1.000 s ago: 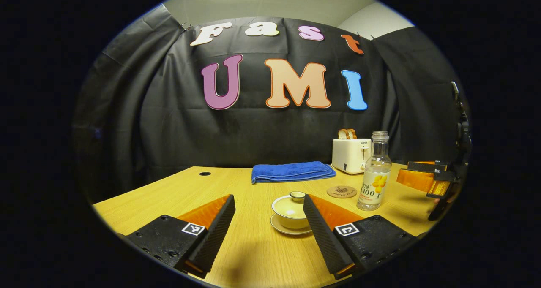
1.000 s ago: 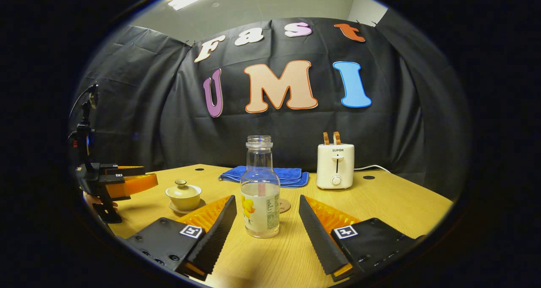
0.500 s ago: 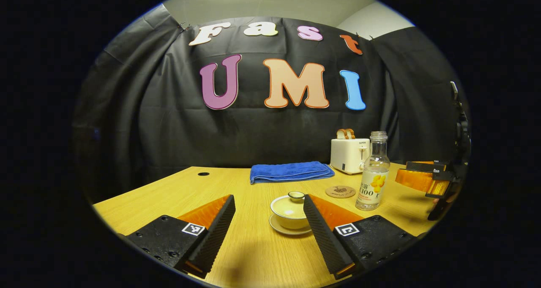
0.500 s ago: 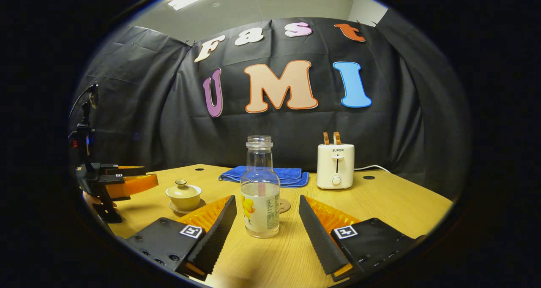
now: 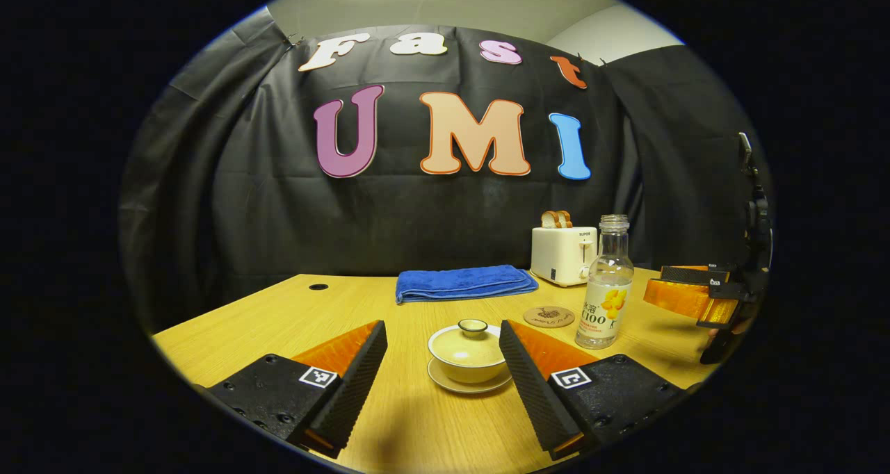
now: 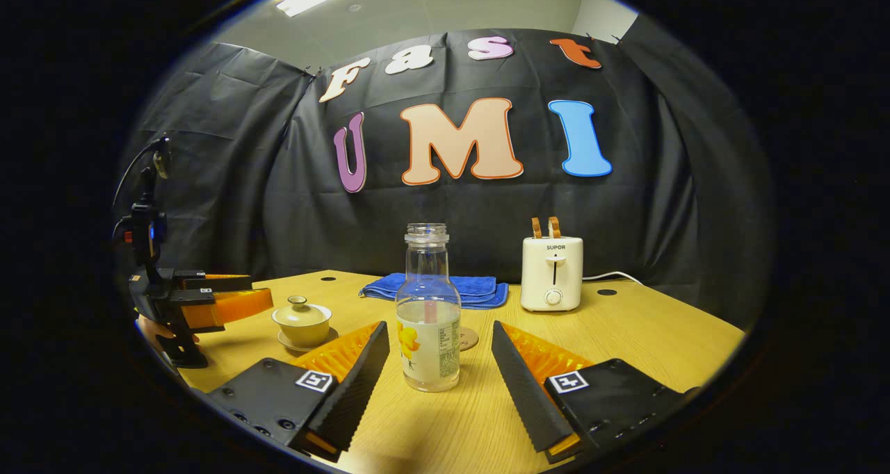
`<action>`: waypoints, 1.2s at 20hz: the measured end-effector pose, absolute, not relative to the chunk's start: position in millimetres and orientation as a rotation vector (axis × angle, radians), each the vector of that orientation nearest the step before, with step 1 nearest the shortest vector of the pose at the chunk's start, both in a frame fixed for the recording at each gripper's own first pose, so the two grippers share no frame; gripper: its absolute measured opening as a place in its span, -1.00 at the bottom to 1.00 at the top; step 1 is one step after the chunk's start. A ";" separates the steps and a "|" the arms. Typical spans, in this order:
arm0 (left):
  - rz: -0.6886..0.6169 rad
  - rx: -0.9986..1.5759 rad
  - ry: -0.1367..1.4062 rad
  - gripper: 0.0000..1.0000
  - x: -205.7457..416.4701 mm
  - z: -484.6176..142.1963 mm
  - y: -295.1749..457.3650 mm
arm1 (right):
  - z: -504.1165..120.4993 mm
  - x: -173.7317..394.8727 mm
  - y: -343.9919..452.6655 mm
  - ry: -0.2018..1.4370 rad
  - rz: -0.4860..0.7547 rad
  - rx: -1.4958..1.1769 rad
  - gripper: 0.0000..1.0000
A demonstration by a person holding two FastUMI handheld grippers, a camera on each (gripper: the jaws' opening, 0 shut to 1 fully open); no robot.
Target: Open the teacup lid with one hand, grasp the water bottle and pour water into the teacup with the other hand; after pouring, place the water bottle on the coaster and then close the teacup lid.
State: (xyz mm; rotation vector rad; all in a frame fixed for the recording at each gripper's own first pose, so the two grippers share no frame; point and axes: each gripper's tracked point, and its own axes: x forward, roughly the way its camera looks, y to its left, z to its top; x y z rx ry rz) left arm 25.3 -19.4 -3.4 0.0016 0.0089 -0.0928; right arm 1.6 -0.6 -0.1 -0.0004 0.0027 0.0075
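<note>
In the left gripper view the coaster (image 5: 549,316) lies flat and whole on the wooden table (image 5: 278,314), a thin brown disc with a dark printed pattern too small to make out; in the right gripper view the coaster (image 6: 469,338) is mostly hidden behind the water bottle (image 6: 427,321), a small arc of it peeping out at the bottle's right. The far-off right gripper (image 5: 695,297) is cut by the right edge of the left gripper view, and whether a hand grips it cannot be told there; in the right gripper view a hand (image 6: 163,331) is partly seen under the far-off left gripper (image 6: 215,300).

The water bottle (image 5: 605,286) stands upright, long axis vertical, open mouth up, no cap on it; clear ribbed plastic, round shoulders, a label with yellow fruit; liquid fills roughly the lower part. It stands just right of the coaster, not on it, and near the right of the teacup (image 5: 467,352).

The teacup is a squat, pale glazed bowl on a round saucer, its domed lid (image 5: 473,328) seated on top with the small knob pointing up.

The left gripper (image 5: 445,383) has its fingers spread wide, the teacup ahead between them, untouched; the right gripper (image 6: 438,383) is likewise spread, the bottle between its ridged fingers (image 6: 354,383) with gaps on both sides.

Far back lie a folded blue towel (image 5: 462,283), soft and napped, and a boxy white toaster (image 6: 553,272) with two slices sticking up.
</note>
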 end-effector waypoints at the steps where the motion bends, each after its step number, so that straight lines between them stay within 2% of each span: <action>1: -0.100 0.002 0.015 0.90 28.9 -5.0 -21.6 | -0.5 1.7 -0.6 0.003 0.008 -0.001 0.84; 9: -0.133 0.038 0.100 0.91 53.7 -17.1 -35.7 | 0.1 1.9 -0.4 0.002 0.011 0.000 0.84; 10: -0.135 0.040 0.104 0.91 57.2 -17.2 -37.2 | -0.2 1.8 -0.3 0.001 0.011 0.000 0.91; 12: -0.136 0.042 0.111 0.89 60.3 -19.6 -37.9 | 0.6 1.6 -0.3 0.001 0.011 0.000 0.91; 13: -0.139 0.044 0.115 0.87 61.1 -20.3 -39.5 | 0.2 1.5 -0.1 0.000 0.012 0.000 0.84; 15: -0.150 0.052 0.125 0.82 63.1 -21.8 -42.4 | 0.4 1.3 -0.1 0.000 0.012 0.000 0.84; 16: -0.154 0.057 0.132 0.79 64.1 -22.8 -43.7 | 0.8 1.5 -0.1 0.000 0.012 0.000 0.91; 21: -0.157 0.087 0.180 0.45 67.2 -30.8 -47.0 | 0.6 0.8 -0.2 -0.002 0.015 0.000 0.84; 24: -0.152 0.100 0.188 0.43 69.3 -31.6 -46.8 | 1.2 0.9 -0.2 -0.003 0.016 0.000 0.84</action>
